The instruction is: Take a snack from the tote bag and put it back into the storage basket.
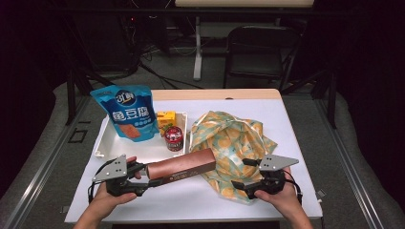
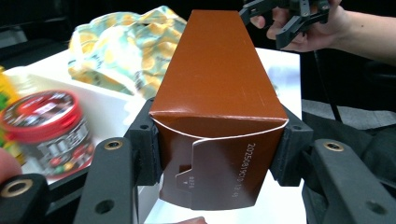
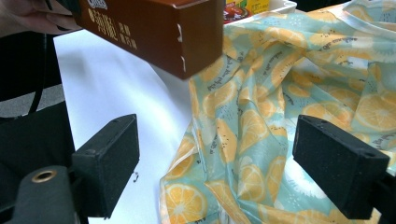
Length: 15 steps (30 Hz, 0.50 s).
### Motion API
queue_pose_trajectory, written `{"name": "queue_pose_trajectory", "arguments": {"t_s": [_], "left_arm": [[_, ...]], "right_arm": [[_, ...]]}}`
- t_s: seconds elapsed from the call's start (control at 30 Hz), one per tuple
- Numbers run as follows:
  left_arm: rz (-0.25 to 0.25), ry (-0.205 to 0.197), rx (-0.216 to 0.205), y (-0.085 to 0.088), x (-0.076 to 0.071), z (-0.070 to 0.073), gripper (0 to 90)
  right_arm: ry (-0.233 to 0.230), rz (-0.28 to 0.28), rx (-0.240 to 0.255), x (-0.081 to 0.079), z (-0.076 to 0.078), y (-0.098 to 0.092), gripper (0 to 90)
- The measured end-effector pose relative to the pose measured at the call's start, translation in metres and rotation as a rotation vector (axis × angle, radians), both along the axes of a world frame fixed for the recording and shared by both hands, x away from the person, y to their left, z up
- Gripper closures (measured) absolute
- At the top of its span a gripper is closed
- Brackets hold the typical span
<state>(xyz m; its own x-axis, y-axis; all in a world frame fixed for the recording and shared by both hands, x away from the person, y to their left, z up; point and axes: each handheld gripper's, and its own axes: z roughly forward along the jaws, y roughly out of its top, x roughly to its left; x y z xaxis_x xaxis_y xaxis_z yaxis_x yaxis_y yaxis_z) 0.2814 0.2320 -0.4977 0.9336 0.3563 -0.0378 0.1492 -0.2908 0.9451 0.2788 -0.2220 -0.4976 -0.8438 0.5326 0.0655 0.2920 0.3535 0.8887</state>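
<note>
Left gripper (image 2: 219, 154) pinches brown box (image 2: 217, 93) at its flap end, box held level toward cloth bag (image 1: 234, 143) | right gripper (image 3: 233, 172) spread, bag hem between jaws unpinched | pinch hem, lift the mouth, then feed your box in far-end first.

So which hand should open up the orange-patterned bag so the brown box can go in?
The right one, probably. The right gripper sits open at the near edge of the fabric bag, with nothing in it. The left gripper is busy clamping the brown box, whose far end already reaches the bag.
</note>
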Motion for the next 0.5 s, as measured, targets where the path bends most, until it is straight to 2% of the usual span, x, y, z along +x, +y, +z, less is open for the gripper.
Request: {"name": "queue_pose_trajectory", "arguments": {"t_s": [0.27, 0.4, 0.43, 0.47, 0.5], "left_arm": [[0.061, 0.001, -0.001, 0.03, -0.002, -0.001, 47.4], [0.103, 0.01, -0.003, 0.047, -0.004, -0.004, 47.4], [0.134, 0.0, -0.01, 0.05, -0.004, -0.005, 47.4], [0.129, 0.01, -0.015, 0.054, -0.004, -0.005, 47.4], [0.147, 0.003, -0.016, 0.057, -0.004, -0.005, 47.4]], "right_arm": [[0.008, -0.003, -0.015, 0.001, -0.003, 0.004, 15.0], [0.015, -0.007, -0.014, 0.001, -0.005, 0.004, 15.1], [0.017, -0.008, -0.017, 0.001, -0.005, 0.004, 15.1], [0.018, -0.011, -0.012, 0.002, -0.006, 0.004, 15.1], [0.019, -0.009, -0.015, 0.002, -0.006, 0.004, 15.1]]}}
